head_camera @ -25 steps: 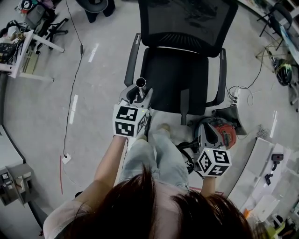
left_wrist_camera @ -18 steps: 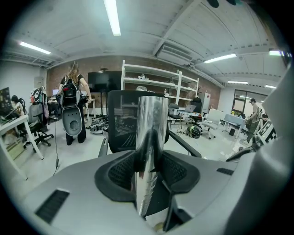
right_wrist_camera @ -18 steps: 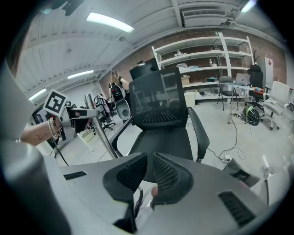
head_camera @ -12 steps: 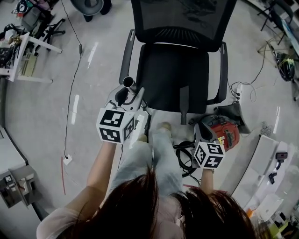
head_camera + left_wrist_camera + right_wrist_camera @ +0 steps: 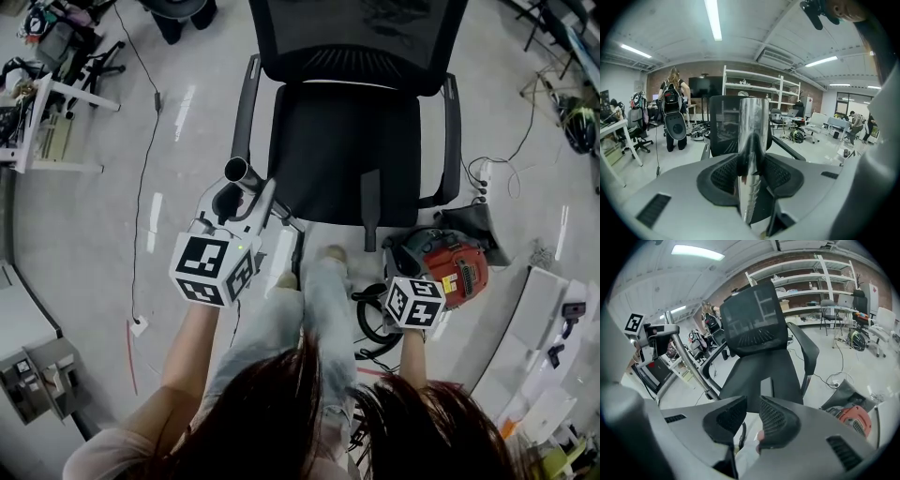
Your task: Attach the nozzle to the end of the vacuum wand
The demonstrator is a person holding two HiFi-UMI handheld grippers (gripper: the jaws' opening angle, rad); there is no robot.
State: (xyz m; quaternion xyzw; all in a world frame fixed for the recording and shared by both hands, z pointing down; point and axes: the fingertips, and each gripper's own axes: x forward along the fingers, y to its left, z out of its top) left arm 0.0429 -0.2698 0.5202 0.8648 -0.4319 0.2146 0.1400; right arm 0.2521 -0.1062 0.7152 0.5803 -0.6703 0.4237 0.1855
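My left gripper (image 5: 752,168) is shut on the chrome vacuum wand (image 5: 753,140). In the head view the wand (image 5: 246,187) rises from that gripper, its open end up by the chair's left armrest. A long dark nozzle (image 5: 372,211) lies on the black chair seat (image 5: 319,150) and shows past my right jaws as the nozzle (image 5: 767,386). My right gripper (image 5: 752,404) has just been opening; its jaws stand slightly apart with nothing between them. Its marker cube (image 5: 415,302) hangs low beside the red vacuum body (image 5: 452,264).
A black hose (image 5: 373,317) coils on the floor by the person's legs (image 5: 319,300). A power strip and cables (image 5: 483,178) lie right of the chair. White boxes (image 5: 539,375) stand at the right, and a desk (image 5: 47,122) at the left.
The right gripper's cube has sunk lower beside the vacuum body. The left gripper keeps the wand in the same pose, though it shows further left in the head view.
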